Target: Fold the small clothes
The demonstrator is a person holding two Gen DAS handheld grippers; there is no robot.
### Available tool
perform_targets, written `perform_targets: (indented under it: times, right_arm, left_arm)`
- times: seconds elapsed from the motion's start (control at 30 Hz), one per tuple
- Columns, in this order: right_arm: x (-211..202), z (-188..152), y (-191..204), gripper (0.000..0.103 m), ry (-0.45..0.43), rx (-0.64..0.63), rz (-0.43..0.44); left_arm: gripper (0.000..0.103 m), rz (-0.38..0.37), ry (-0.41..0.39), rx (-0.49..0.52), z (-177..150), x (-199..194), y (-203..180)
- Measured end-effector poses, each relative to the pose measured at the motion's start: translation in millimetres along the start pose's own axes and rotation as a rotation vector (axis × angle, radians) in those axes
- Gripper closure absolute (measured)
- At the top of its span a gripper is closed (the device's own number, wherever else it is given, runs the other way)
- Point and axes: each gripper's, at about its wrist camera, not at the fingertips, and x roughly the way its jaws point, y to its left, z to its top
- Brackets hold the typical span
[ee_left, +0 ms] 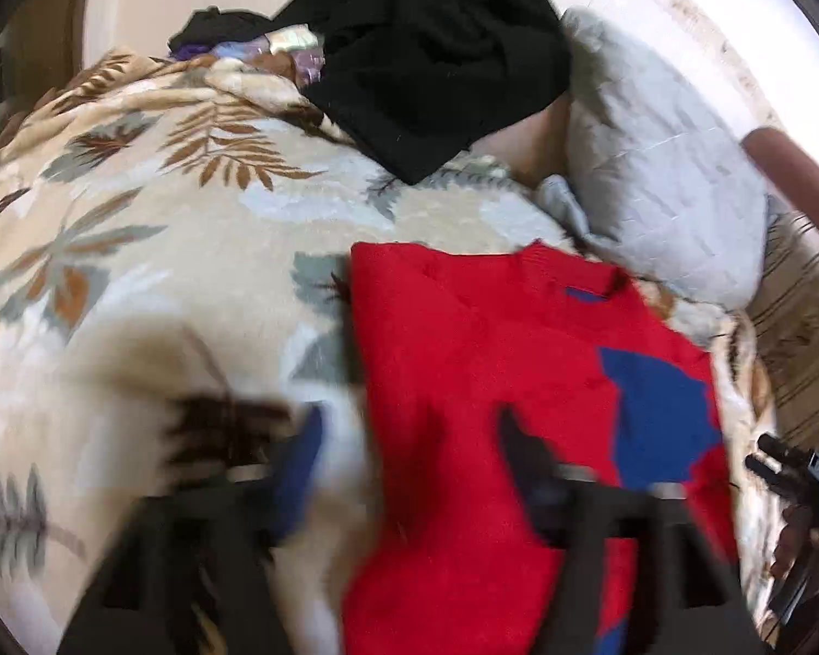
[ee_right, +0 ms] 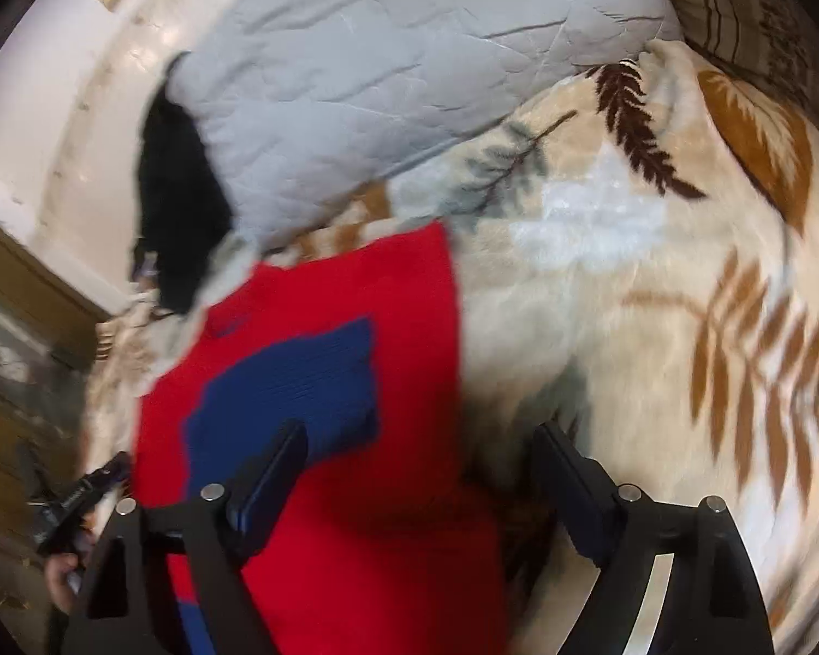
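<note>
A small red sweater (ee_left: 464,371) with a blue patch (ee_left: 660,415) lies folded lengthwise on a leaf-patterned blanket (ee_left: 153,229). It also shows in the right wrist view (ee_right: 355,284). My left gripper (ee_left: 409,426) is open, its fingers straddling the sweater's left edge just above it, blurred by motion. My right gripper (ee_right: 420,442) is open, straddling the sweater's right edge. The right gripper also shows at the far right of the left wrist view (ee_left: 791,475).
A pile of black clothes (ee_left: 431,65) lies at the back of the bed, next to a grey quilted pillow (ee_left: 660,164). The pillow also shows in the right wrist view (ee_right: 387,65). A white wall stands behind.
</note>
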Motion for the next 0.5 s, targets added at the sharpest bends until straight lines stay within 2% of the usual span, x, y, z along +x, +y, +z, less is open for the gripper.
perform_targets:
  times: [0.07,0.1,0.13,0.17,0.2,0.23,0.33,0.37,0.43,0.5]
  right_arm:
    - [-2.6,-18.1,5.2,0.016,0.015,-0.017,0.051]
    - [1.3,-24.0,6.0,0.016,0.030,-0.029,0.043]
    - [13.8,-26.1,7.6,0.016,0.059,-0.035,0.015]
    - [28.9,-30.1,-1.6,0.019,0.120,-0.006,-0.034]
    - [28.0,-30.2,-4.6,0.030,0.109,0.016,-0.049]
    - [20.6,-30.0,-3.2,0.035,0.094,0.024,-0.054]
    - [-13.1,-38.2,4.7,0.030,0.038,0.016,-0.022]
    - [-24.0,-44.9,5.2,0.029,0.034,0.014,-0.030]
    - [-38.6,-61.2,0.4,0.028,0.055,0.017,-0.012]
    - [-55.6,-84.0,-8.9,0.028,0.085,0.034,-0.011]
  left_arm:
    - [0.027,-0.001,0.000,0.045,-12.7,0.9,-4.2]
    - [0.041,0.028,0.027,0.063,-15.3,8.3,-4.9]
    - [0.083,0.083,0.088,0.075,-18.2,25.0,-2.6]
    - [0.083,0.072,0.146,0.031,-19.5,42.6,8.1]
    - [0.083,0.048,0.145,-0.026,-16.1,40.3,14.1]
    - [0.084,0.048,0.150,-0.055,-12.3,36.3,14.1]
    - [0.085,0.109,0.048,-0.010,-13.2,1.1,3.4]
    - [0.082,0.104,0.053,-0.017,-18.1,-7.4,5.1]
    - [0.066,0.053,0.069,-0.061,-31.8,-22.4,13.5]
    - [0.052,0.039,0.059,-0.097,-60.4,-49.9,22.0]
